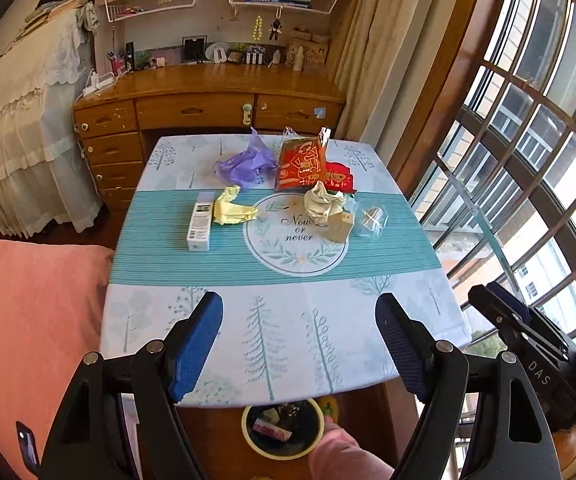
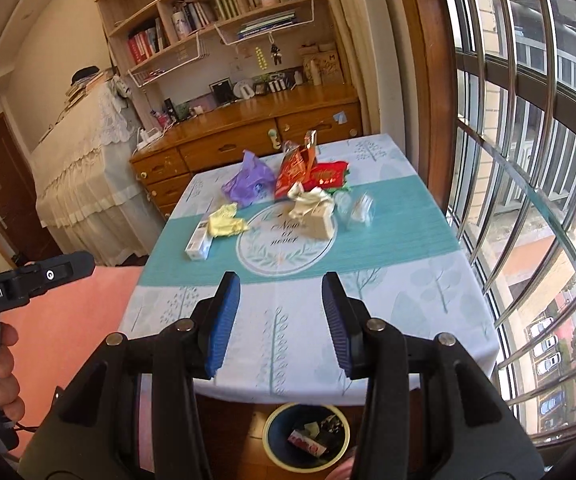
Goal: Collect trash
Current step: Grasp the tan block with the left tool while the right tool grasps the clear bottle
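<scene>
Both empty: left hand-held gripper [image 1: 299, 344] gapes wide, right hand-held gripper [image 2: 281, 322] half open. Hand [image 2: 2, 376] at lower left shows in right view only (bin [image 2: 306, 442] in both).

Glossy wooden desk [image 1: 208, 88], printed cloth tablecloth [image 1: 280, 320]

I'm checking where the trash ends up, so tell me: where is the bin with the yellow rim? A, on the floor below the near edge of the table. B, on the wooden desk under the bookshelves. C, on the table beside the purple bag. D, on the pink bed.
A: the bin stands on the floor just below the near edge of the table, with some trash already inside.
</scene>
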A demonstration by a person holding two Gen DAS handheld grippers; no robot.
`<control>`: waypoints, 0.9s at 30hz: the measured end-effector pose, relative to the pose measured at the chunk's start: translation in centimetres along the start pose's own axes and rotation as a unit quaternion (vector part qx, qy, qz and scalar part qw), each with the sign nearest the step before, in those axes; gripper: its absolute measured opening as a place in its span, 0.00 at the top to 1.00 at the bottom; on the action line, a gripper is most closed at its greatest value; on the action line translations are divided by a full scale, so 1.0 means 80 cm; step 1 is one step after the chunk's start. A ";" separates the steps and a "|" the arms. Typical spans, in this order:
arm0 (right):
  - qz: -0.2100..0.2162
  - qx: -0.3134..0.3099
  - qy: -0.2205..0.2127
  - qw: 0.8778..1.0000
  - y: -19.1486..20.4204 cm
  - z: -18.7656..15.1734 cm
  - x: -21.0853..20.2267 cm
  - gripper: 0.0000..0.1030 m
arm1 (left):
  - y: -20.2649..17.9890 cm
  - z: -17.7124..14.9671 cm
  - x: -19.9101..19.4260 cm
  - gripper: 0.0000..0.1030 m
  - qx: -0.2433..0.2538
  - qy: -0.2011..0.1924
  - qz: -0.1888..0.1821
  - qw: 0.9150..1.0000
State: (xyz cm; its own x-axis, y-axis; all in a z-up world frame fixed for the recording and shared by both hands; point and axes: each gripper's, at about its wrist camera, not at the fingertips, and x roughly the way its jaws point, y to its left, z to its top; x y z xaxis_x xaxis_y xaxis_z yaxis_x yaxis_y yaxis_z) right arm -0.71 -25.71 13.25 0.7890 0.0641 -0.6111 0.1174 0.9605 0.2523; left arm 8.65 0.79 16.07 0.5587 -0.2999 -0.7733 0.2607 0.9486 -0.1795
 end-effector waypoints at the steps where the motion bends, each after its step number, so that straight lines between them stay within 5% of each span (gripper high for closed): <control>1: 0.001 0.003 -0.001 1.000 -0.010 0.009 0.016 0.62 | -0.003 0.008 0.012 0.22 0.001 0.002 0.003 1.000; 9: 0.025 0.018 0.037 0.999 -0.105 0.088 0.131 0.62 | -0.048 0.087 0.154 0.23 -0.013 0.065 0.030 0.997; 14: 0.032 0.013 0.078 0.996 -0.162 0.120 0.216 0.62 | -0.078 0.121 0.260 0.23 -0.047 0.121 0.013 0.991; 22: 0.050 0.000 0.139 0.989 -0.226 0.139 0.369 0.61 | -0.094 0.136 0.429 0.25 -0.087 0.176 0.026 0.980; 27: 0.076 -0.017 0.172 0.982 -0.238 0.154 0.445 0.60 | -0.074 0.142 0.487 0.29 -0.150 0.195 0.048 0.968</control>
State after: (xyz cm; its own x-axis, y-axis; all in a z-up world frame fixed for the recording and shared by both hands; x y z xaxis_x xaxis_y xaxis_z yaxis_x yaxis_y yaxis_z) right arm 32.57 -45.07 -4.12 0.5452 0.2889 -0.7870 -0.0110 0.9411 0.3378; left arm 37.81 -17.68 -6.05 0.2142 -0.2025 -0.9556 -0.0505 0.9747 -0.2179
